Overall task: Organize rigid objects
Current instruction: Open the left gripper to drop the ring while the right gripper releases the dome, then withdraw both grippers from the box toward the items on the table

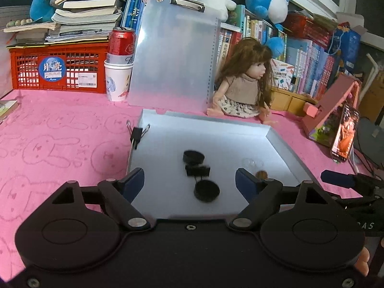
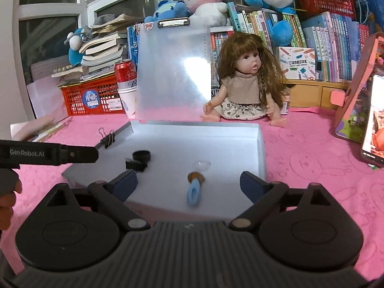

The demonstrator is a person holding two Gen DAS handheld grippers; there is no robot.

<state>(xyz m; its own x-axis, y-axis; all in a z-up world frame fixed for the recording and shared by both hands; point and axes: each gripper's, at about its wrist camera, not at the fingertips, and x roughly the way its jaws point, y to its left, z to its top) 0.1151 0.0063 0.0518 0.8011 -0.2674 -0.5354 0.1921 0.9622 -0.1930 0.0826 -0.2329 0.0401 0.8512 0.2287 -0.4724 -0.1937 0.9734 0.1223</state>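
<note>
A shallow grey tray (image 1: 283, 144) (image 2: 260, 144) lies on the pink cloth. In it are a black round cap (image 1: 193, 156) (image 2: 141, 155), a small black block (image 1: 198, 170) (image 2: 135, 165), a second black round cap (image 1: 207, 190), a clear dome (image 1: 249, 162) (image 2: 201, 165) and a blue pacifier with a brown shield (image 2: 194, 192). My left gripper (image 1: 189, 182) is open above the tray, its fingers on either side of the black pieces. My right gripper (image 2: 189, 183) is open, with the pacifier between its fingers. A black binder clip (image 1: 136, 134) (image 2: 107, 138) grips the tray's left rim.
A doll (image 1: 242, 81) (image 2: 244, 81) sits behind the tray beside a leaning clear clipboard (image 1: 175, 55) (image 2: 171, 72). A red can in a paper cup (image 1: 120, 60) and a red crate (image 1: 57, 67) stand back left. A pink stand with a phone (image 1: 343, 129) (image 2: 374, 117) is at right.
</note>
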